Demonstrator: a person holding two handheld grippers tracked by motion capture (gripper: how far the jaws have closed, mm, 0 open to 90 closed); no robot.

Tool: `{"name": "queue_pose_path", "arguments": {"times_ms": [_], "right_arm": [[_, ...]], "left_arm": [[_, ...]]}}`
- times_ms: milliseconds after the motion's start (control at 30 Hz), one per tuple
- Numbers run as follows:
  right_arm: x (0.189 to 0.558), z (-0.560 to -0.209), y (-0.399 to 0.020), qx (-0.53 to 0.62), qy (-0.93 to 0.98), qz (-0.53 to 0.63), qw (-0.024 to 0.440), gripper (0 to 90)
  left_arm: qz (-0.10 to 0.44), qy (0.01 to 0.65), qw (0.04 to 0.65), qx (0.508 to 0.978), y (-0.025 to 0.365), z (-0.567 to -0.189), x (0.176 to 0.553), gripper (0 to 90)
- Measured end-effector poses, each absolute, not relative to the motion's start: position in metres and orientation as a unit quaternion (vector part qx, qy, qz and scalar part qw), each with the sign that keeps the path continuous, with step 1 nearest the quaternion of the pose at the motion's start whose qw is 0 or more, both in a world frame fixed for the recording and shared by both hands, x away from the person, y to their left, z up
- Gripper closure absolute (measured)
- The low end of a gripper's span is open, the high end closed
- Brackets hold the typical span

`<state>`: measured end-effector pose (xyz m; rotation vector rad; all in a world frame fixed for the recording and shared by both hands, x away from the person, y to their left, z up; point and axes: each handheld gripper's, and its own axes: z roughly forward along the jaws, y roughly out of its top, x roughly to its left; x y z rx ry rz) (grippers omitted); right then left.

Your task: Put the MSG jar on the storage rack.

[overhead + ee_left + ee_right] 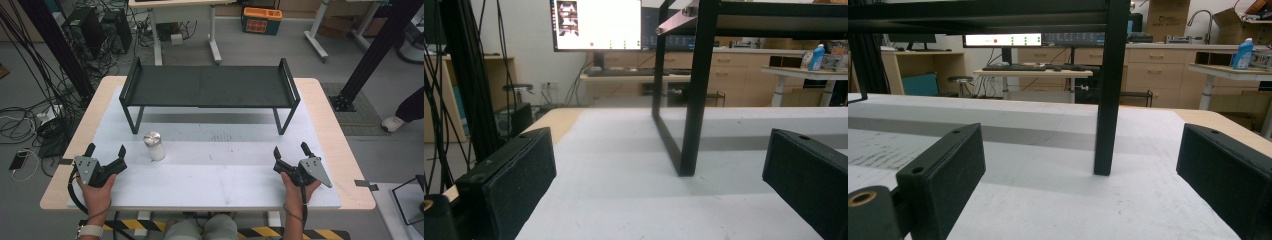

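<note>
A small jar with a shiny metal lid and pale contents stands upright on the white mat, left of centre. My left gripper rests near the table's front left, open and empty, a short way left of the jar. My right gripper sits at the front right, open and empty too. A black metal rack with thin legs spans the back of the mat. In the left gripper view the jaws stand wide apart, facing the rack's left leg. The right gripper view shows spread jaws before the right leg.
The wooden table edge frames the mat. Cables trail on the floor at left, with computer towers behind. An orange crate and desk legs stand farther back. A person's foot is at right.
</note>
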<state>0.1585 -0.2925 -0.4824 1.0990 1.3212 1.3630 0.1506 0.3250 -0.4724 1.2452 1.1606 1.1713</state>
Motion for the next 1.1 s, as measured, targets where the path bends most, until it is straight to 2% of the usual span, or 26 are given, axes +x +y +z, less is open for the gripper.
{"name": "queue_pose_path", "arguments": {"times_ms": [1100], "right_arm": [[0.1582, -0.4835, -0.2925, 0.444, 0.534, 0.554, 0.458, 4.2]], "left_arm": [[0.489, 0.481, 0.512, 0.517, 0.3247, -0.4729, 0.1503, 0.2]]}}
